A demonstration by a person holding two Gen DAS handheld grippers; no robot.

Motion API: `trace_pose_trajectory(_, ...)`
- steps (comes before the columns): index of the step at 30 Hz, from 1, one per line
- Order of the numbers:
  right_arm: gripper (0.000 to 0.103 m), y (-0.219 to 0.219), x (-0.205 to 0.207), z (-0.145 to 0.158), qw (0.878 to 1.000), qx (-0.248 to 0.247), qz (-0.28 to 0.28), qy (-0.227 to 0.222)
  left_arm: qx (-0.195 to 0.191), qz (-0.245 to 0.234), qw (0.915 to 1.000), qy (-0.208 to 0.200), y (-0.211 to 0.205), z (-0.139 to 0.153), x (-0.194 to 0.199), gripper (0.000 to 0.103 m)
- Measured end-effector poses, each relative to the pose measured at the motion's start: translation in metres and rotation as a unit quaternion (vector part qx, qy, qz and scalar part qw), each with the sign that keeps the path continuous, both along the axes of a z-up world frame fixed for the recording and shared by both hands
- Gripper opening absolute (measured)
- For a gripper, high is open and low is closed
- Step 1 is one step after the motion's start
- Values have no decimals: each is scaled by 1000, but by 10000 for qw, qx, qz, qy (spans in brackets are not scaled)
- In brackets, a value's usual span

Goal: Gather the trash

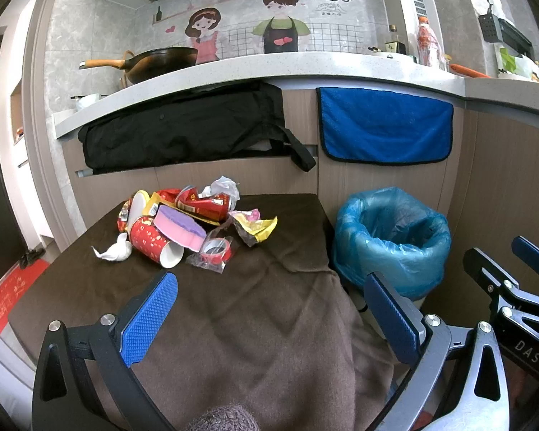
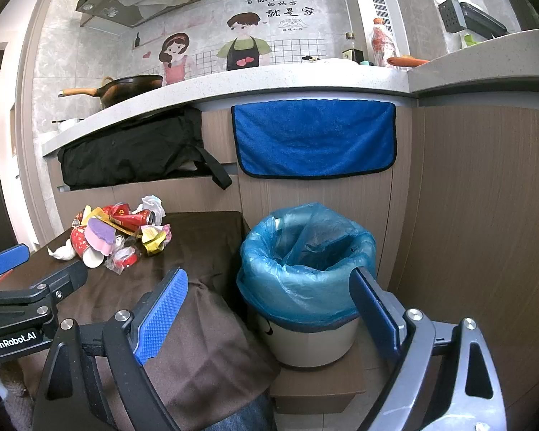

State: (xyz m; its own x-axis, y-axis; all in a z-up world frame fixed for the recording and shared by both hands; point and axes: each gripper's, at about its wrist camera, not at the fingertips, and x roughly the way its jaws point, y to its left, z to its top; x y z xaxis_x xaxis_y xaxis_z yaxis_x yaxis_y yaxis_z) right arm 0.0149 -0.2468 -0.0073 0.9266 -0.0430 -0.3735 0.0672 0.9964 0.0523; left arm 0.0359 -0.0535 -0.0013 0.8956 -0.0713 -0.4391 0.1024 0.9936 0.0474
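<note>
With the trash pile (image 1: pixel 187 226) untouched on the brown cloth (image 1: pixel 255 309) left of the blue-lined bin (image 1: pixel 391 240), both the left gripper (image 1: pixel 269 319) and right gripper (image 2: pixel 269 312) hang empty, jaws spread, so the first pick likely calls for reaching forward.

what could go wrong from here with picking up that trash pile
The pile is tangled: lifting the pink sponge could roll the red paper cup away. The loose brown cloth may snag on a finger. The bin sits below the table edge, so a drop could miss.
</note>
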Motion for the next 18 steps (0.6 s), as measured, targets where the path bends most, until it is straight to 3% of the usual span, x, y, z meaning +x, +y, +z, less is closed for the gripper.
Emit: trace_pose_trajectory(18,90,-1,0,1,10000,-4,-24,-10,-7,-2,10000,6,0,0,0,102)
